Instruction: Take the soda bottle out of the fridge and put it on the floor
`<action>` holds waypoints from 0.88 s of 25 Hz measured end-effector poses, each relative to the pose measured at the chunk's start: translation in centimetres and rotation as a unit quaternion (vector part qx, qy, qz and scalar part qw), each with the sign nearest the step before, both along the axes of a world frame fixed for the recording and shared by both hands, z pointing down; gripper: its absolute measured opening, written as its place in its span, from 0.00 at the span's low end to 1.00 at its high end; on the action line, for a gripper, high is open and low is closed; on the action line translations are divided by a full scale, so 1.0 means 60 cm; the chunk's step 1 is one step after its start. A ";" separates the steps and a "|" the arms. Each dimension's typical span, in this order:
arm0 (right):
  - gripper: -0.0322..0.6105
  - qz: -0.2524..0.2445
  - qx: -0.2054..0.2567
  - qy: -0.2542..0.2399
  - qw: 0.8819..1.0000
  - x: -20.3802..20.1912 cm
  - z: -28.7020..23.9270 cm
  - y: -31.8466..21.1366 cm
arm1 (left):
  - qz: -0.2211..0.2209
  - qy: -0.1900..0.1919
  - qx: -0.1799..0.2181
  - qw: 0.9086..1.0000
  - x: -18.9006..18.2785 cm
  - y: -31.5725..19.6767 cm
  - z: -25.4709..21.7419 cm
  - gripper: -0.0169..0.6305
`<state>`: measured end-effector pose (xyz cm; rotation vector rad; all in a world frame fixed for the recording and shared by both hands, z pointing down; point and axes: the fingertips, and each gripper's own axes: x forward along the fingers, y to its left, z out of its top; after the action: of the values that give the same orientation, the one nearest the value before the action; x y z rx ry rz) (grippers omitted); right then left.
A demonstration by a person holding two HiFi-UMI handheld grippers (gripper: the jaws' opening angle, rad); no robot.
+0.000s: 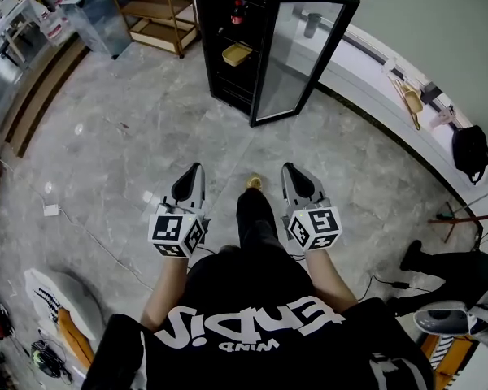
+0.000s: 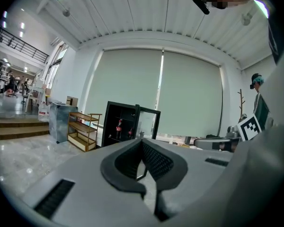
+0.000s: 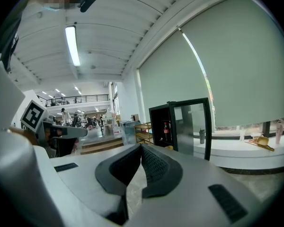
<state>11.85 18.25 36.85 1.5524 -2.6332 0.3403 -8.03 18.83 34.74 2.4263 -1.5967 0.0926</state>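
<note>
The black fridge [image 1: 244, 47] stands across the floor ahead of me, its glass door [image 1: 297, 59] swung open to the right. A red-labelled soda bottle [image 1: 238, 10] stands upright on an upper shelf inside, also visible as a small bottle [image 2: 119, 126] in the left gripper view and a bottle [image 3: 166, 128] in the right gripper view. A yellow item [image 1: 237, 53] lies on a lower shelf. My left gripper [image 1: 197, 169] and right gripper [image 1: 290, 169] are held side by side near my body, far from the fridge. Both are shut and hold nothing, as the left gripper [image 2: 142, 141] and right gripper [image 3: 141, 146] views show.
A wooden shelf rack [image 1: 159, 10] and a grey cabinet [image 1: 98, 10] stand left of the fridge. A curved white counter [image 1: 374, 63] with utensils runs along the right. A black bag [image 1: 470, 151] hangs at far right. Wooden steps [image 1: 41, 96] lie at left. Marble floor [image 1: 146, 136] spreads between.
</note>
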 end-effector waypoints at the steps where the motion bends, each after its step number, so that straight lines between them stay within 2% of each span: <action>1: 0.09 0.000 0.001 -0.001 1.000 -0.003 0.001 -0.017 | 0.003 0.000 0.000 1.000 0.001 -0.017 0.001 0.04; 13: 0.09 -0.018 -0.007 -0.005 1.000 -0.012 -0.013 -0.268 | 0.006 -0.001 -0.006 1.000 0.013 -0.259 -0.015 0.04; 22: 0.09 -0.047 -0.002 0.000 0.999 -0.007 -0.031 -0.444 | -0.011 0.001 0.003 1.000 0.027 -0.436 -0.038 0.04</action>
<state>11.43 -8.38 35.00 1.4227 -2.6919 0.3400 -6.42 -7.35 32.43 2.4121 -1.6254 0.0805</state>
